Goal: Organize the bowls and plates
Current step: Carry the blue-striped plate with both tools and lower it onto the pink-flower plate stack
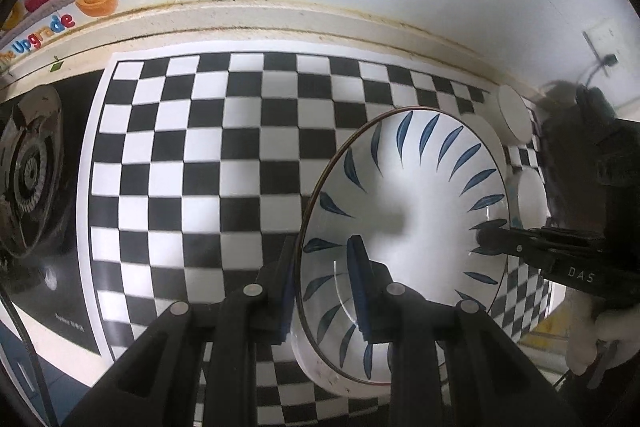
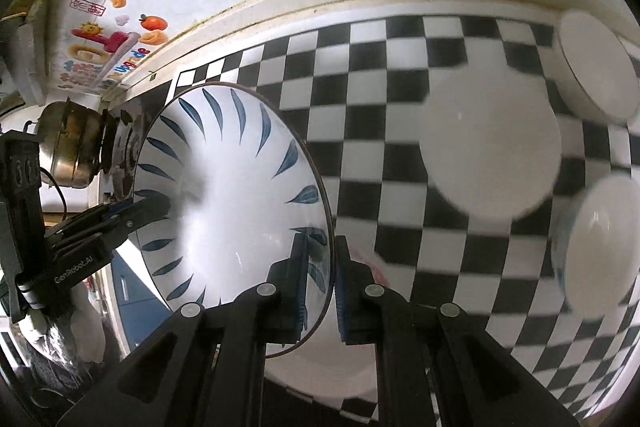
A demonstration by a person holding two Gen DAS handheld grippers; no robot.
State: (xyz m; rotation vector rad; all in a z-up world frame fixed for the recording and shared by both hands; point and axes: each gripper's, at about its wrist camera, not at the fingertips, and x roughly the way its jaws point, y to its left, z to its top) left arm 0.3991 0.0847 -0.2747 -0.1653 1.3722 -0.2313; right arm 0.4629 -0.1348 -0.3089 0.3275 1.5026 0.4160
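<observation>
**Both sets of fingers clamped on one leaf-patterned bowl**

The left gripper's fingers (image 1: 362,291) grasp the near rim of the blue-leaf bowl (image 1: 404,211): one pad lies inside the bowl, the other against its outer wall. The left gripper (image 1: 324,291) is thus closed on the bowl. The right gripper (image 2: 322,283) holds the opposite rim in the same manner, with one of its fingers (image 2: 300,287) inside and the other outside.

The bowl is held between the two grippers, above the checkerboard surface (image 1: 192,155), apparently not resting on it. Its opening faces up toward both cameras. The bowl is round, so no long axis can be stated. A thin dark line edges the rim.

To the right of the held bowl are a white plate (image 2: 492,147), a white bowl (image 2: 596,75) at the far edge and a further bowl (image 2: 600,251) nearer.

A stove burner (image 1: 32,171) lies left of the checkerboard, and a metal pot (image 2: 76,151) stands beyond.

Limits of view: the held bowl's underside is hidden. The items at right are blurred, and the nearer bowl's pattern cannot be made out. The person's gloved hand (image 1: 600,339) is cut off at the frame edge.
</observation>
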